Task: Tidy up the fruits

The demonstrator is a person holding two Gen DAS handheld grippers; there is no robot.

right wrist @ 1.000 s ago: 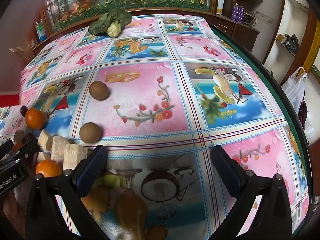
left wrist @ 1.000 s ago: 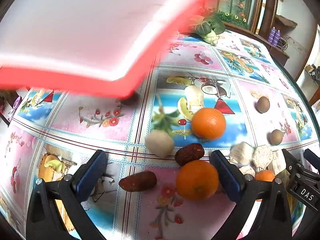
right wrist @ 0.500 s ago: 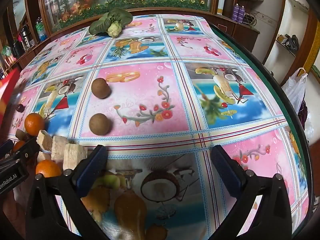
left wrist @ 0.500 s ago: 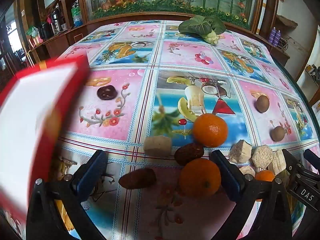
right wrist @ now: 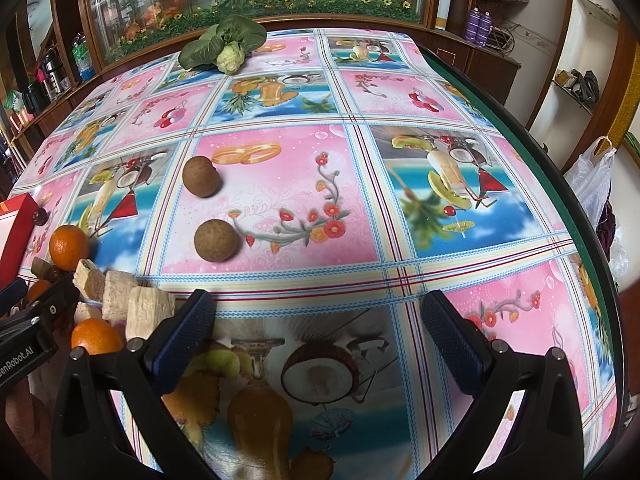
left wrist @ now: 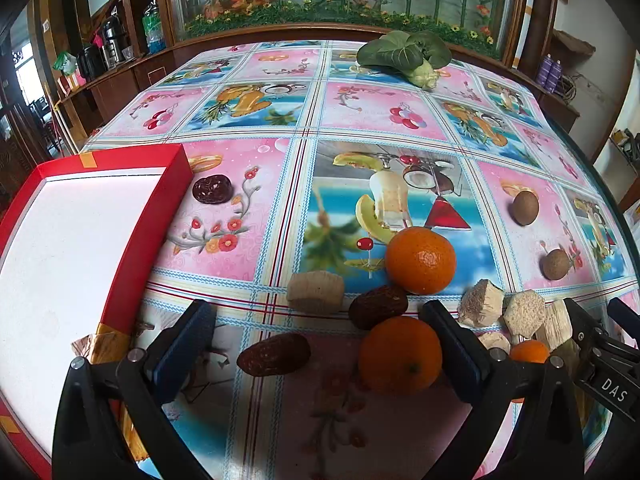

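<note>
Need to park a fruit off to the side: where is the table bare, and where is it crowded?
Bare: the cloth between the red tray and the near orange, and right of the two brown fruits. The tray floor is bare too. Crowded: oranges, dates and pale chunks by both grippers.

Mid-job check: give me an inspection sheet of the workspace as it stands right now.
Surface: table under a glossy fruit-print cloth.
Job's things: three oranges, nearest; two brown round fruits; dates; pale cut chunks; red tray at left, nothing in it.
Clutter: leafy green vegetable at the far edge.
Grippers: left tongs and right tongs both open, holding nothing.
Cables: nothing seen.
Surroundings: glass cabinet with flowers, bottles on a side shelf, white plastic bag.
</note>
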